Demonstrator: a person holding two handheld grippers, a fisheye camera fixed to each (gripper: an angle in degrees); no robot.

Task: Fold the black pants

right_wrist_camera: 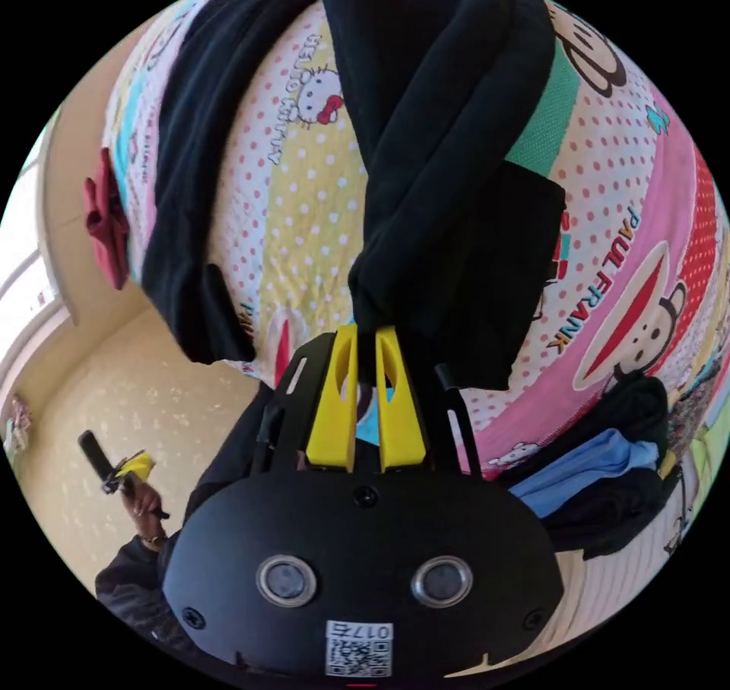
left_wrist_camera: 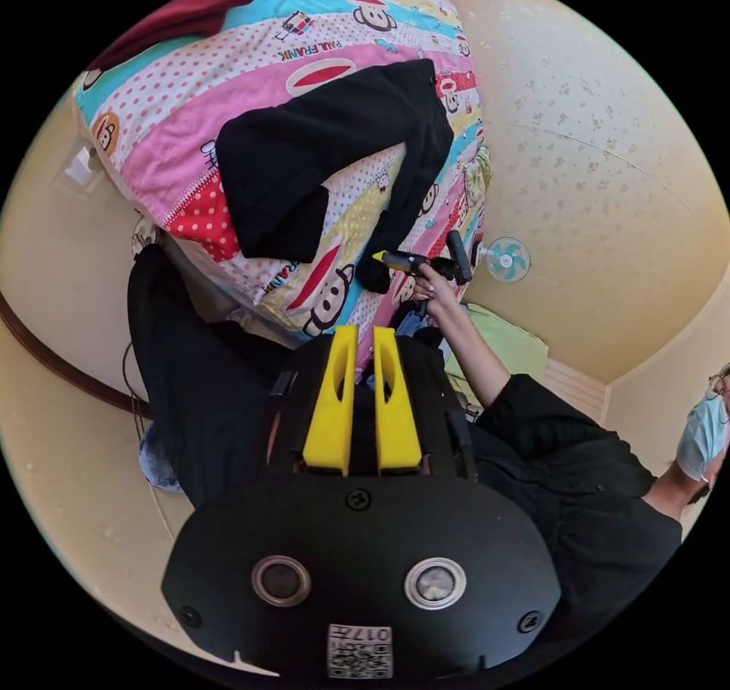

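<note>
On the "PAUL FRANK" bedspread (right_wrist_camera: 608,211), the right gripper (right_wrist_camera: 365,348) pinches the black pants (right_wrist_camera: 449,150); left gripper (left_wrist_camera: 363,348) nearly closed, empty.

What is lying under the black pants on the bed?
Under the black pants lies a colourful cartoon-print quilt. The quilt pattern directly beneath the fabric is covered, so I cannot see it.

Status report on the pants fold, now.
Right gripper shut on black pants, hem pinched. Left gripper held off the bed, nothing between its jaws. Pants half-spread on patterned bedspread. Nothing blocking.
</note>
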